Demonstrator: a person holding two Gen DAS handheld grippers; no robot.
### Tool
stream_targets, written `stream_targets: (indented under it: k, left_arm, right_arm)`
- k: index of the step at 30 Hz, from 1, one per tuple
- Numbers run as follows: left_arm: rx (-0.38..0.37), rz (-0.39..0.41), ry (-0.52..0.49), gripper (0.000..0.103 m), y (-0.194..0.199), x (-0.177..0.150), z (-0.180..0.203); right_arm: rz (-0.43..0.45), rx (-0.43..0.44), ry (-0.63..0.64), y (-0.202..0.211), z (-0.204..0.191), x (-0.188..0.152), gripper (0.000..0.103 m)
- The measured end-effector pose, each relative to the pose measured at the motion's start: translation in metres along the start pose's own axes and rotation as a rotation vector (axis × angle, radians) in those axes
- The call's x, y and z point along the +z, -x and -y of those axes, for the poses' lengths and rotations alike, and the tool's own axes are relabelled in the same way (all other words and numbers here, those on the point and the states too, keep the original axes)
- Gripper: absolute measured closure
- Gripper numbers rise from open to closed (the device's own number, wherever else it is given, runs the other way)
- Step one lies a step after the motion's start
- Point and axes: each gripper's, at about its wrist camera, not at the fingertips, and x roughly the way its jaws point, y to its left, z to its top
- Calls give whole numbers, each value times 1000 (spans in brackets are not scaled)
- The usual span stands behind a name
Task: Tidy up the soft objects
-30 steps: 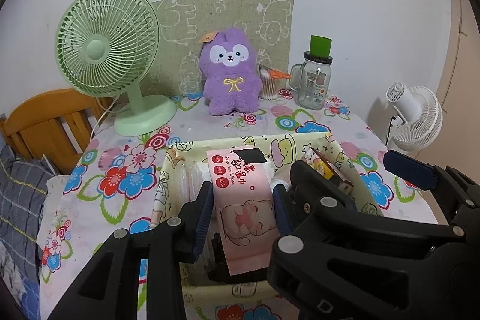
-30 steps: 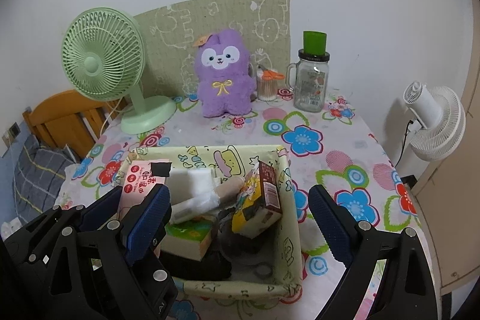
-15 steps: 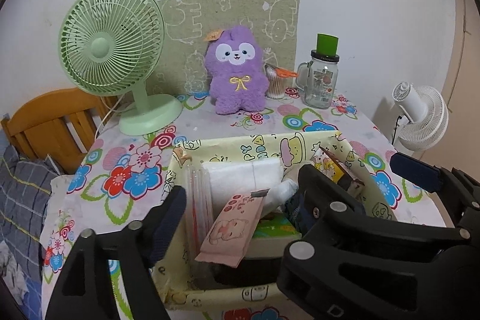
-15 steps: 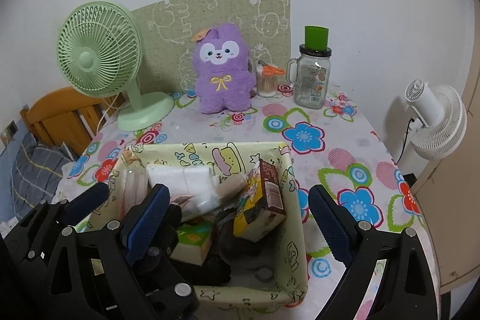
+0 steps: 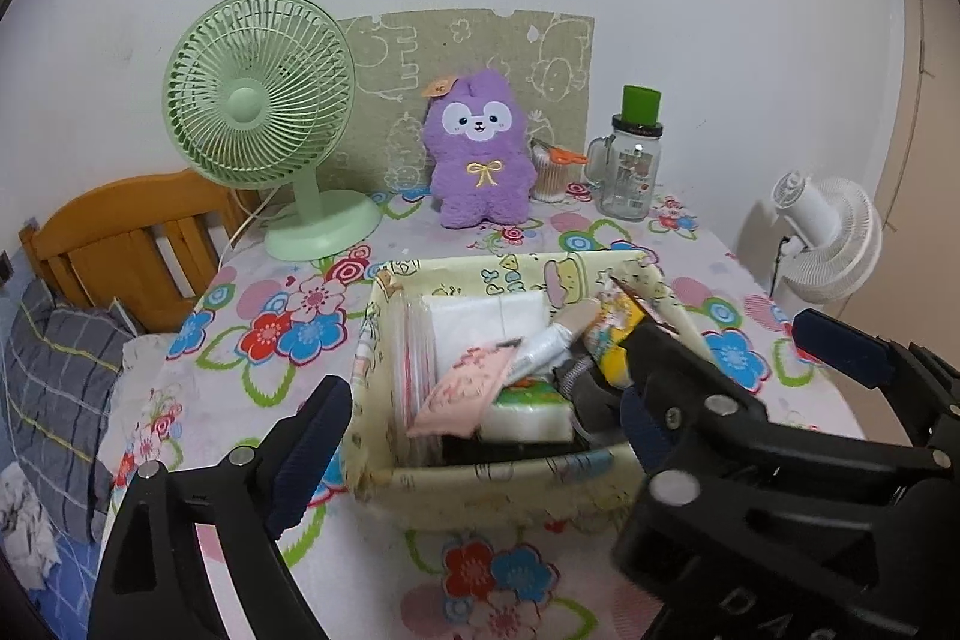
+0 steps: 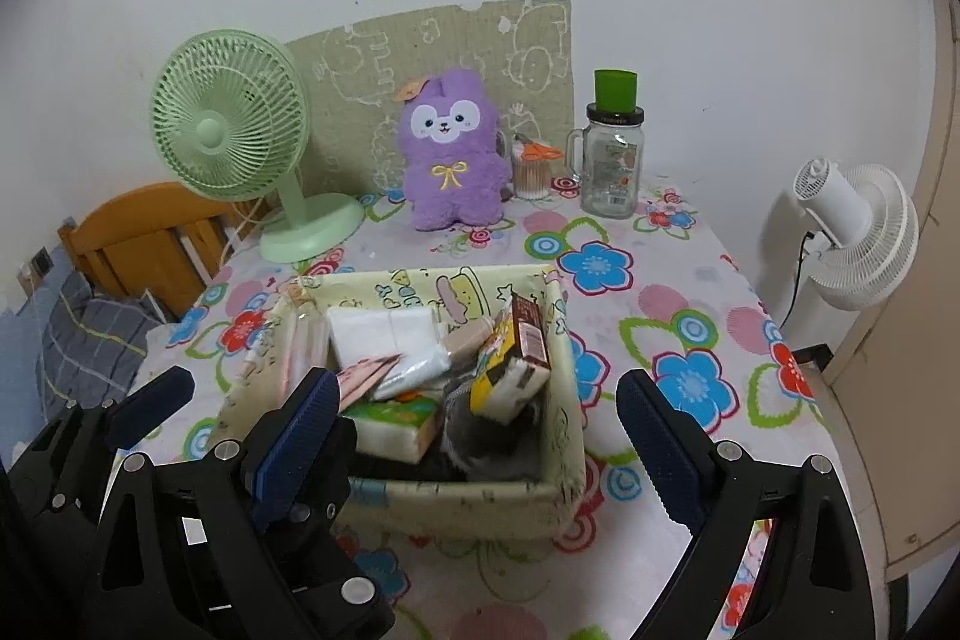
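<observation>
1. Fabric basket (image 5: 492,472): stands on the floral desk (image 5: 252,340), directly ahead of both hand-held grippers.
2. Pink wipes pack (image 5: 465,391): lies inside the basket on its left side, tilted, long axis running up-right toward the white tissue pack (image 5: 486,319); free of both tools.
3. Left hand-held gripper (image 5: 480,436): jaws opening, nothing pressed between them; the pink pack sits just beyond and between the fingertips. Judged the nearer tool.
4. Right hand-held gripper (image 6: 480,424): released, jaws wide, straddling the basket's near right half.
5. Purple plush toy (image 6: 451,148): upright at the desk's far edge, well apart from both; probably the next soft item.
</observation>
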Motion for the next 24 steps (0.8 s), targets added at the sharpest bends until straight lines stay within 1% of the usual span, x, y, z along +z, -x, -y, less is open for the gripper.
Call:
stream_targets:
  k: [8,16,24]
  left_arm:
    - [15,36,42,10,37,-13,-7]
    - [31,68,48,8,70,-30,-16]
    - [62,116,51,5,104,-49,-23]
  right_arm:
    - [46,-28,-8,41,9,-11,8]
    - [91,-46,0,80,17,-30,8]
    - [131,-73,6,111,20,-49,8]
